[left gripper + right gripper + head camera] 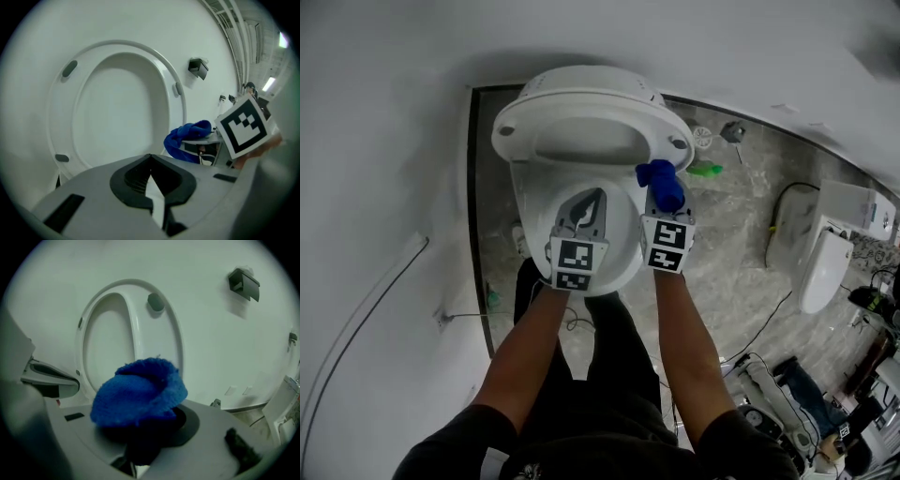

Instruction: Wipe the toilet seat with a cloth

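The white toilet (581, 272) stands against the wall with its seat ring (591, 127) raised. That upright ring fills the left gripper view (117, 108) and shows in the right gripper view (133, 333). My left gripper (592, 199) hovers over the bowl, shut and empty (150, 158). To its right, my right gripper (664, 195) is shut on a bunched blue cloth (661, 180), near the ring's right edge. The cloth (138, 392) hides that gripper's fingertips (140, 425). The cloth (187, 138) also shows from the left gripper.
A second toilet (820, 258) stands at the right on the marbled floor. A green object (705, 171) and a floor drain (702, 138) lie beside the toilet. A dark wall fixture (243, 284) hangs right of the seat. Cables and gear (787, 384) crowd the lower right.
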`<action>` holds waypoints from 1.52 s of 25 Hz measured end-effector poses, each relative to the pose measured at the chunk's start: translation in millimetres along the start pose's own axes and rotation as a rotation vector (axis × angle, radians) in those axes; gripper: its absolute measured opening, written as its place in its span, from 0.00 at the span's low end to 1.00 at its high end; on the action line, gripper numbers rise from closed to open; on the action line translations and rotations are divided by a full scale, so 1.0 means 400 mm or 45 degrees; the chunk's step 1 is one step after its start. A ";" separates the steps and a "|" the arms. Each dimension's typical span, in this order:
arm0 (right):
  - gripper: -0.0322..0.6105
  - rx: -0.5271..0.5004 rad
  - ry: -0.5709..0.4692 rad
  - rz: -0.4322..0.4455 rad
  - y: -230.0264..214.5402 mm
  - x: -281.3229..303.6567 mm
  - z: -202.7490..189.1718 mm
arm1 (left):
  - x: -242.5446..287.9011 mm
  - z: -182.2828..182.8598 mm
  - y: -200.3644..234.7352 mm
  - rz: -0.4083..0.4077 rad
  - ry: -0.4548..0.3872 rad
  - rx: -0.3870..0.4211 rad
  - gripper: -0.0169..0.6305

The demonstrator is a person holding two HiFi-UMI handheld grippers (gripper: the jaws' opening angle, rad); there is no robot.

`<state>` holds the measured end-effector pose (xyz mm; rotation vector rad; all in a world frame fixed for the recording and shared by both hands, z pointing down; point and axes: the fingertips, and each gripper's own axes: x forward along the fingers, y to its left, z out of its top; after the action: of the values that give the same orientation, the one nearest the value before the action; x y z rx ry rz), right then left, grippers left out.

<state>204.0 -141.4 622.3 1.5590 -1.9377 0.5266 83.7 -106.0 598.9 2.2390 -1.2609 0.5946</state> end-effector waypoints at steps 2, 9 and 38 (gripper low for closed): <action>0.20 -0.020 0.000 0.003 0.011 0.019 -0.022 | 0.008 -0.025 0.007 0.000 0.006 -0.020 0.04; 0.20 -0.105 0.058 0.013 0.047 0.074 -0.101 | 0.040 -0.093 0.066 0.033 0.035 -0.065 0.04; 0.20 -0.203 0.169 0.290 0.525 0.256 -0.162 | -0.096 -0.233 0.443 0.217 0.079 -0.210 0.04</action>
<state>-1.3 -126.3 750.6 1.1834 -2.0129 0.5404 -100.8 -102.9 685.8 1.9784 -1.4249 0.5949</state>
